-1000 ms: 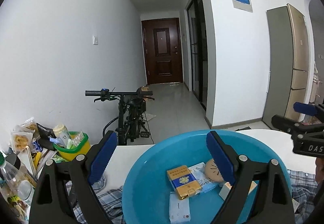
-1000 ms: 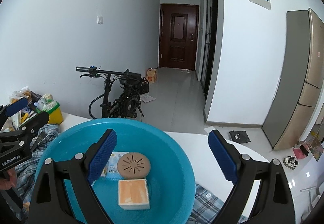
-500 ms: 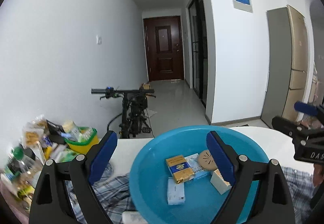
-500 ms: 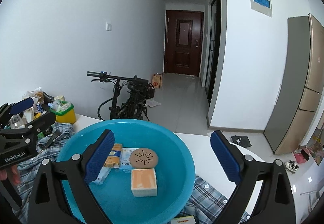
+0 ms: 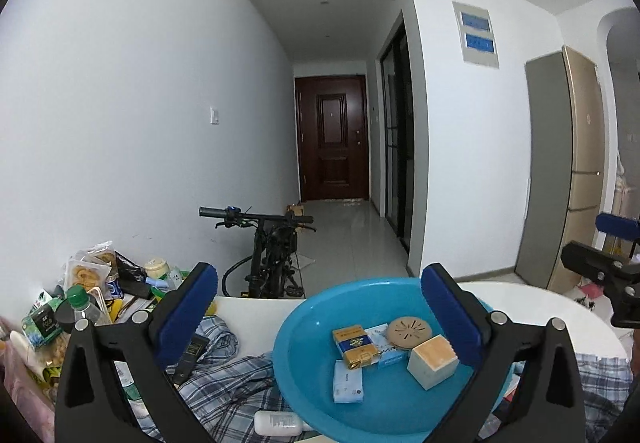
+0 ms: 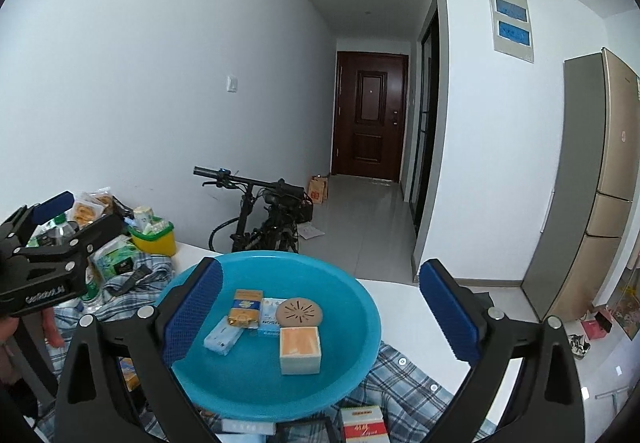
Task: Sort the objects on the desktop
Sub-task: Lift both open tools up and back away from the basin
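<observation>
Between picks, I judge: my left gripper [image 5: 316,319] and right gripper [image 6: 320,313] both opening with nothing between the jaws, blue basin [image 6: 360,307] mid-table holding five sorted items; next calls for reaching the red-and-white box [image 6: 362,423] lying near, right.

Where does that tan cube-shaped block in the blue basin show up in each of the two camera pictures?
Left wrist view: tan block, lower right, beside the right finger.
Right wrist view: tan block, lower centre, between the fingers.
Shared landmark: round brown vented disc, just behind it.
</observation>
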### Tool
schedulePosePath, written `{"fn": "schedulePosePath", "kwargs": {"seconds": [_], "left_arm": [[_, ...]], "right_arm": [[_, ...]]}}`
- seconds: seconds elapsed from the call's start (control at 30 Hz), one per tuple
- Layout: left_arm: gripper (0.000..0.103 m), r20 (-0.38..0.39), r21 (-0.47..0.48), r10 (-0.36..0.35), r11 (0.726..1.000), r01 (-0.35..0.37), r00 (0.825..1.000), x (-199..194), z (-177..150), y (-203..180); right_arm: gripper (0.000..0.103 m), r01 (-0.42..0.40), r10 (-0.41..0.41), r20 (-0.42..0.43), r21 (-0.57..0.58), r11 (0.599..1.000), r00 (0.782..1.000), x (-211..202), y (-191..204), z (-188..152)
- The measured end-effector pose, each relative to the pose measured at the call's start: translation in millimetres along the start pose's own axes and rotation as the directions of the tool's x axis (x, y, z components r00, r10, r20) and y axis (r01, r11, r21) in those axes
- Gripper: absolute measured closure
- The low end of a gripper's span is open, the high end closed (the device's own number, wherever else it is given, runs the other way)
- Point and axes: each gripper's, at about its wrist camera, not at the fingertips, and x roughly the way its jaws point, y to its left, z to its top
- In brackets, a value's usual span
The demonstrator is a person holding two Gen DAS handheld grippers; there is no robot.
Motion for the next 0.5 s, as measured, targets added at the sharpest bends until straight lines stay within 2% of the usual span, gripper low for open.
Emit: {"fn": "schedulePosePath", "kwargs": {"seconds": [0.13, 0.27, 0.4, 0.5], "left_arm": [[0.000, 0.076, -0.054, -0.047, 0.997, 0.051, 0.996, -22, -1, 11], [0.000, 0.069, -0.037, -0.037, 0.999, 0.039, 0.997, -34, 0, 13], [0.000, 0.069, -0.046, -0.076, 0.996, 0.079, 0.995, -46, -3, 15], [0.000, 0.072, -0.039, -0.045, 0.998, 0.048, 0.996, -53, -9, 15]], "right_arm": [[0.003, -0.009, 0.009, 0.016, -0.012, 1.000, 1.000, -16, 4, -5], [0.002, -0.025, 0.025, 0.006, -0.017, 1.000, 1.000, -22, 6, -8], [0.002, -0.023, 0.023, 0.025, -0.003, 1.000, 0.999, -32, 3, -12], [0.002, -0.011, 0.012, 0.048, -0.023, 1.000, 0.999, -39, 5, -17]]}}
